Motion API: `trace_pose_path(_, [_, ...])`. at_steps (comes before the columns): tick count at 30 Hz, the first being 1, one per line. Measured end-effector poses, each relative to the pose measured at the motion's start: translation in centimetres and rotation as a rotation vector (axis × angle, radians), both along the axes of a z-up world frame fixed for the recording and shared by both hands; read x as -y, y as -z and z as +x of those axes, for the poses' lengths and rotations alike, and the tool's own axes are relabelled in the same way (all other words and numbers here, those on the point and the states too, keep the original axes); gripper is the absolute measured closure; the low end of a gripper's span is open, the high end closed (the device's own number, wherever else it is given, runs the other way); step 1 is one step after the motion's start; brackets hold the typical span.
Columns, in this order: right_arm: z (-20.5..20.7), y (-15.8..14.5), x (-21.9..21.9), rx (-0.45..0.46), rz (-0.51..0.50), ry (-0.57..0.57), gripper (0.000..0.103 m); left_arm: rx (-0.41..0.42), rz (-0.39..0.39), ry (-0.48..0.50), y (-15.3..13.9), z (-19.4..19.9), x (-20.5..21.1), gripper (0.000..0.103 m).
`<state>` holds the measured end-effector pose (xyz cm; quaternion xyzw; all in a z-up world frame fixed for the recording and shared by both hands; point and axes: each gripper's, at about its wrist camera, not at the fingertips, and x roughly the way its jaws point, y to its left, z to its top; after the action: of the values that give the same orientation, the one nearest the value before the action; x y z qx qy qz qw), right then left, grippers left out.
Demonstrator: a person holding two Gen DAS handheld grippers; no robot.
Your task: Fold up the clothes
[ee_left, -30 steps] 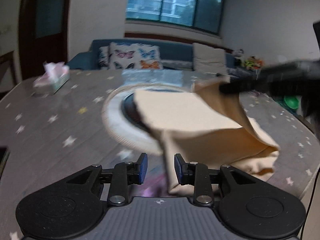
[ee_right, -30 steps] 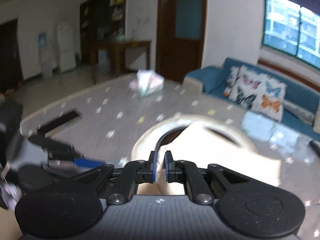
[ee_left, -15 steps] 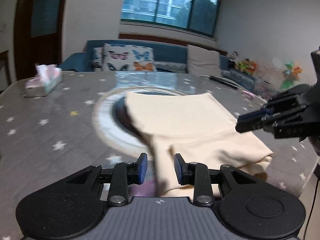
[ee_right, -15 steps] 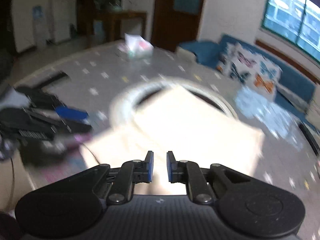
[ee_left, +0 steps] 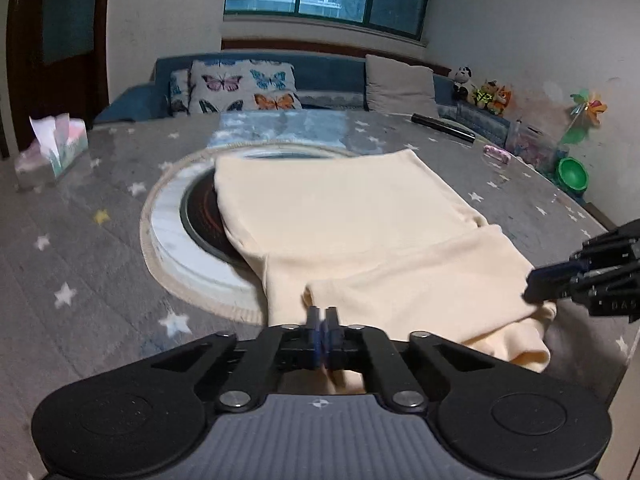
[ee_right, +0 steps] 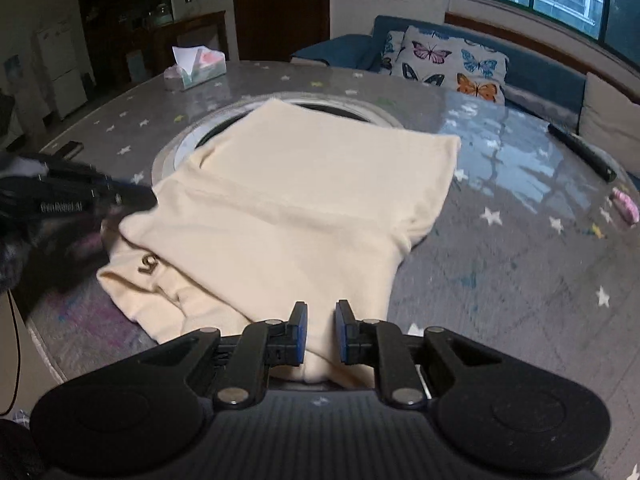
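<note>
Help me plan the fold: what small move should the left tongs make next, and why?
Probably lift the near edge a little. The left tongs look shut at the near hem of the cream garment, which lies flat over the round mat. The right tongs are opening, pads clear of the cloth, so only the left may hold it.

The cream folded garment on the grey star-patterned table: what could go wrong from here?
1. The cream folded garment hangs over the near edge of the grey star-patterned table; a pull could drag it off.
2. The left hand-held gripper is shut at a layered edge; it may lift only one layer and undo the fold.
</note>
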<state>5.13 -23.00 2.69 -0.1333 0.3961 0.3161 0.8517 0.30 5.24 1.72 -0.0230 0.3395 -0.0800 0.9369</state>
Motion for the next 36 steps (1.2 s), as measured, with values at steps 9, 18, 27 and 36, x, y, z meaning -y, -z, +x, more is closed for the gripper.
trace_pose_path(9, [2.2,-1.5,0.4,0.070,0.073,0.053,0.085,0.057,-0.008,-0.003,-2.0,0.6,-0.8,0.102])
trace_pose_path(18, [4.6,0.2,-0.9,0.057,0.087,0.068,0.085,-0.034,-0.005,-0.001,0.6,1.7,-0.4,0.075])
trace_pose_path(27, [4.5,0.1,-1.1,0.073,0.084,0.072,0.085,0.043,0.005,-0.016,-1.1,2.1,-0.2,0.102])
trace_pose_path(36, [4.8,1.0,-1.5,0.089,0.071,0.100,0.085,0.029,0.070,-0.018,-0.2,3.6,-0.1,0.101])
